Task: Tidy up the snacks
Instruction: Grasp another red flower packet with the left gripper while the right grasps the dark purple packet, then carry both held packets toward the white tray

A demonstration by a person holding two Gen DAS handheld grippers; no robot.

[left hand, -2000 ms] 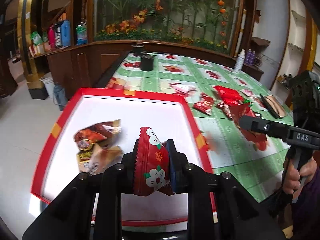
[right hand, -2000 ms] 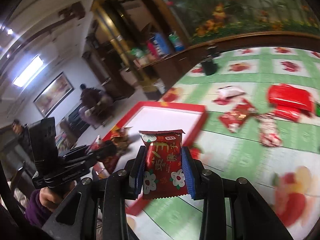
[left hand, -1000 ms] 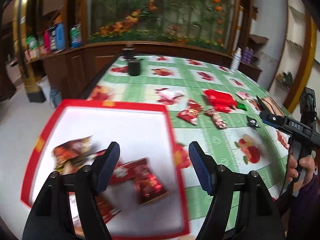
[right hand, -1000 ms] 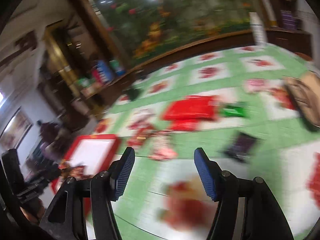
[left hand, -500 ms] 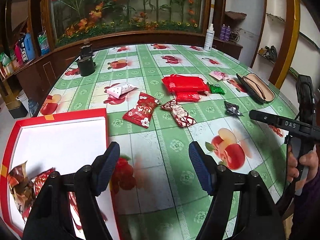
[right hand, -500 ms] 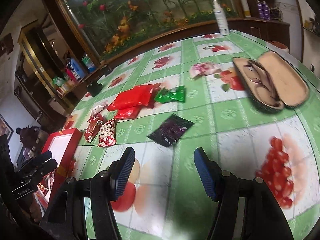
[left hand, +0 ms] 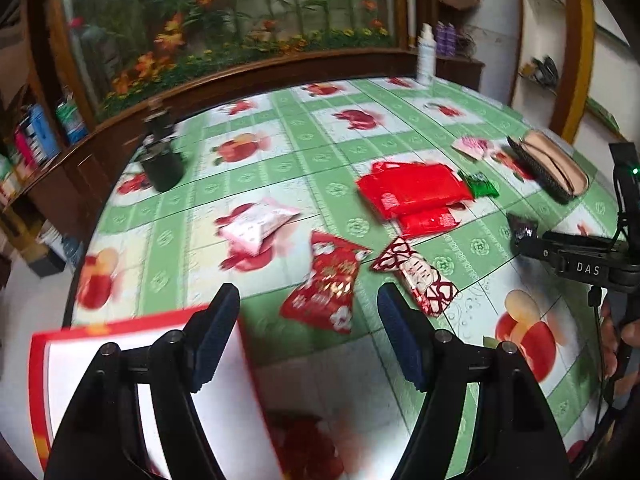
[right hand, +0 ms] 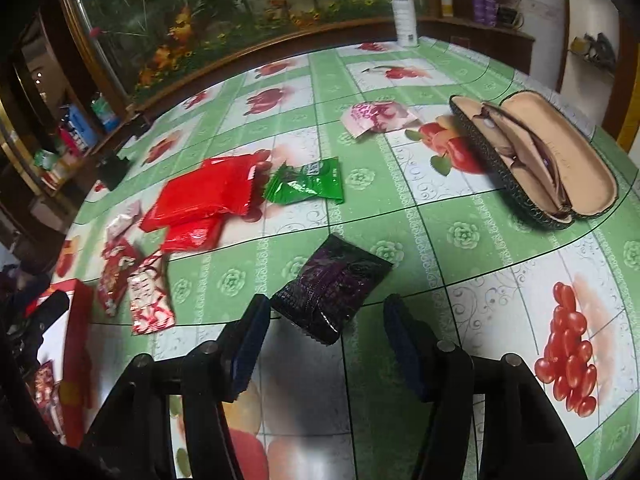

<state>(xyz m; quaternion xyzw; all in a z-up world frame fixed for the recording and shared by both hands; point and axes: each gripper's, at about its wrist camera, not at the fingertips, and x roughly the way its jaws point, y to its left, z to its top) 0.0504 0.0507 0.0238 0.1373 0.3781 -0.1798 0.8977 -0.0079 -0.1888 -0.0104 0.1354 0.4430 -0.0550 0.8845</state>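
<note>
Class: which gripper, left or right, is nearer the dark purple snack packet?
Right. The right gripper hangs open just short of the dark purple packet; the left gripper faces a red flowered packet beside the tray.

Left wrist view: set low over the counter (left hand: 304, 152) at its near-left edge, looking forward between two spread fingers toward the planted glass wall; red tray (left hand: 38, 384) close underneath.

Right wrist view: further right, low and close, same general facing, angled slightly leftward.

Shared: red packets (left hand: 412, 190) (right hand: 208, 196), green packet (left hand: 482, 188) (right hand: 308, 184), open glasses case (left hand: 550, 170) (right hand: 536, 168), white bottle (left hand: 425, 56) (right hand: 405, 12).
</note>
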